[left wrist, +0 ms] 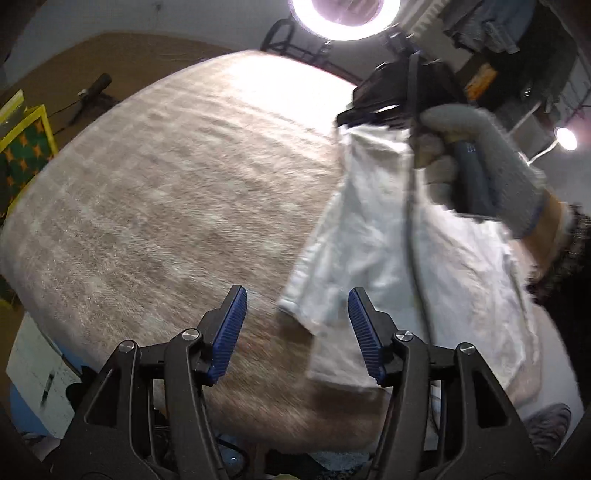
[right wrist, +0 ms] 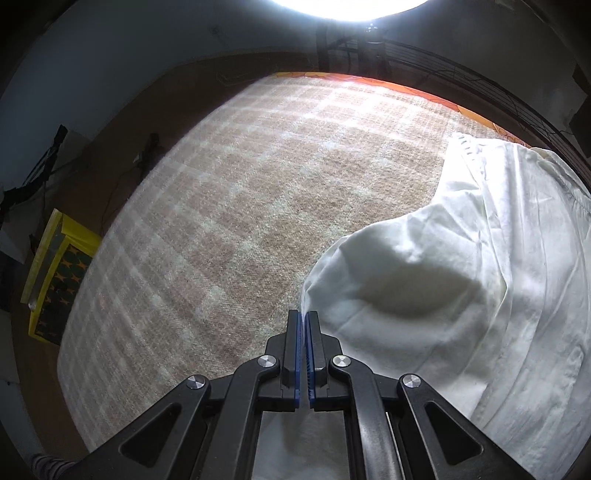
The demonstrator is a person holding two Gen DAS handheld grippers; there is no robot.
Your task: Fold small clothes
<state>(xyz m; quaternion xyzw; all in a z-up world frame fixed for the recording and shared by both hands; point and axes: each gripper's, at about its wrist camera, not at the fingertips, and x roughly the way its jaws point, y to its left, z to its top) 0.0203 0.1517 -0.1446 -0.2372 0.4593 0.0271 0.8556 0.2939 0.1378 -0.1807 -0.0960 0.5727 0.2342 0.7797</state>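
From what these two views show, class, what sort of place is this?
Probably a home room used for recording: a beige checked woven blanket covers the work surface, a bright ring lamp shines overhead, and a white cotton garment lies ready for folding.

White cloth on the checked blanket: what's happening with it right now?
A person with a handheld gripper in each hand is folding a white garment on a checked blanket. The right gripper has its jaws shut on an edge of the cloth, which lifts part of it into a hump. The left gripper holds nothing: its jaws stand open above the blanket beside the garment's near corner. The fold isn't finished.
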